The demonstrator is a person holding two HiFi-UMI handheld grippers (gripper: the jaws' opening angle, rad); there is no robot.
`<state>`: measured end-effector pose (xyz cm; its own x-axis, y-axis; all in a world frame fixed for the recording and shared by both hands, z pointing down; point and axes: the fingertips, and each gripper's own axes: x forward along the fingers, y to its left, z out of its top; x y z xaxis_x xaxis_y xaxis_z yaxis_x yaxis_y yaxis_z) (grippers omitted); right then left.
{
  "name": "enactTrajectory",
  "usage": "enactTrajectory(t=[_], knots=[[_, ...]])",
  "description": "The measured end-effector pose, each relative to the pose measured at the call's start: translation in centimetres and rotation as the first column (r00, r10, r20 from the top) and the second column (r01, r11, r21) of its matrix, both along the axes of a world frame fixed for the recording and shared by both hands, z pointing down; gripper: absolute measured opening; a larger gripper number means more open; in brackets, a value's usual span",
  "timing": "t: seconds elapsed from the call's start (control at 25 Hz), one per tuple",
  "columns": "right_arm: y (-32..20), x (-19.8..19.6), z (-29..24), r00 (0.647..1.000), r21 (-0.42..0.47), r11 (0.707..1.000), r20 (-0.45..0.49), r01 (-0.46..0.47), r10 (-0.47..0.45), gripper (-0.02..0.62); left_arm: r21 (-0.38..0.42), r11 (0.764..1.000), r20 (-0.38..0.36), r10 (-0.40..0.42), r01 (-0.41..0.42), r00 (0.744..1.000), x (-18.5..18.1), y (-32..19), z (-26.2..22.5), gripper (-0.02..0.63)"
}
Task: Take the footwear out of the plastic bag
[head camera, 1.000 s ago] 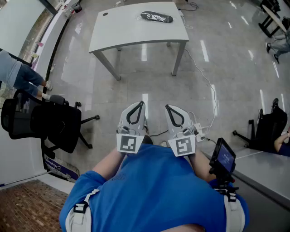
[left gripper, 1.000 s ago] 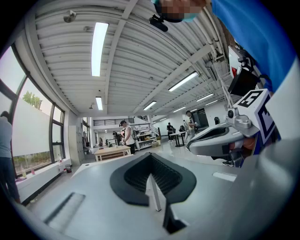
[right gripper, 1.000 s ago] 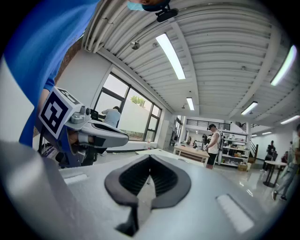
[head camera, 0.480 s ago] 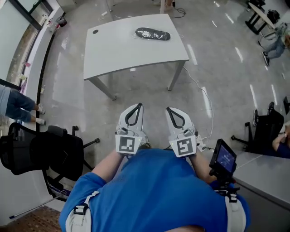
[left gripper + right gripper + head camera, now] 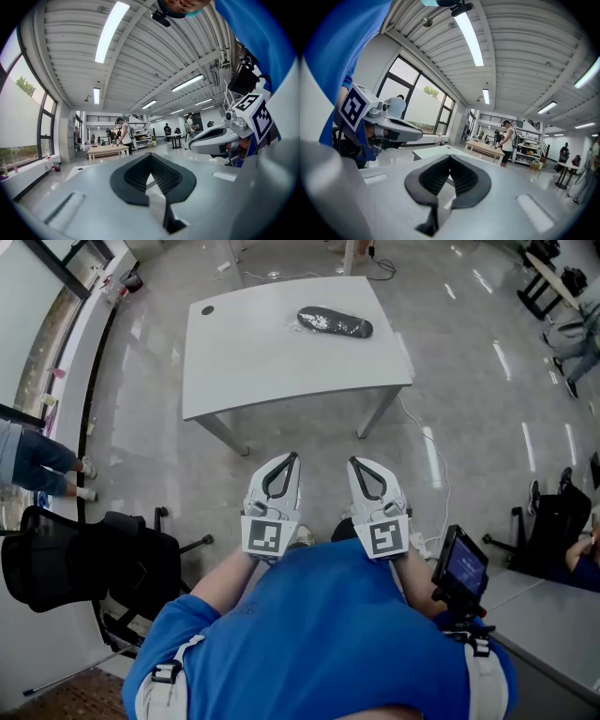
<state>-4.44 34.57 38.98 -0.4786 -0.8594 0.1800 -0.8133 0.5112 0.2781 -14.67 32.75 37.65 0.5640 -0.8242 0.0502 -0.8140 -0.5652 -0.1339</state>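
Two grippers sit just ahead of our blue shirt (image 5: 319, 634), side by side over the grey floor (image 5: 187, 465). We hold our left gripper (image 5: 292, 457) and our right gripper (image 5: 353, 463) with the jaws of each pressed together and nothing between them. A black office chair (image 5: 94, 568) stands off to our left. Beyond the grippers is a white table (image 5: 262, 362). On its far right part, well apart from both grippers, we see the dark shoe (image 5: 339, 324) lying inside its clear plastic bag (image 5: 309, 322).
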Motion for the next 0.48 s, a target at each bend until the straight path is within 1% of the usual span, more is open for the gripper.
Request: enactTrajectory(t=[0.12, 0.28, 0.36, 0.48], knots=[[-2.8, 0.9, 0.4, 1.000, -0.015, 1.000, 0.017, 0.009, -0.009, 0.003, 0.009, 1.000, -0.012, -0.014, 0.014, 1.000, 0.9, -2.8, -0.1, 0.005], [-7.6, 3.1, 1.1, 0.998, -0.034, 0.999, 0.055, 0.029, -0.027, 0.003, -0.006, 0.999, 0.036, -0.054, 0.054, 0.998, 2.4, -7.5, 0.6, 0.005], [-10.1, 4.7, 1.6, 0.997, -0.050, 0.998, 0.067, 0.043, -0.039, 0.003, -0.007, 0.998, 0.040, -0.067, 0.067, 0.997, 3.9, -9.9, 0.8, 0.005], [-13.6, 7.4, 1.9, 0.995, -0.066, 0.996, 0.079, 0.066, -0.060, 0.003, -0.010, 0.996, 0.072, -0.091, 0.092, 0.993, 6.0, -13.3, 1.1, 0.005]])
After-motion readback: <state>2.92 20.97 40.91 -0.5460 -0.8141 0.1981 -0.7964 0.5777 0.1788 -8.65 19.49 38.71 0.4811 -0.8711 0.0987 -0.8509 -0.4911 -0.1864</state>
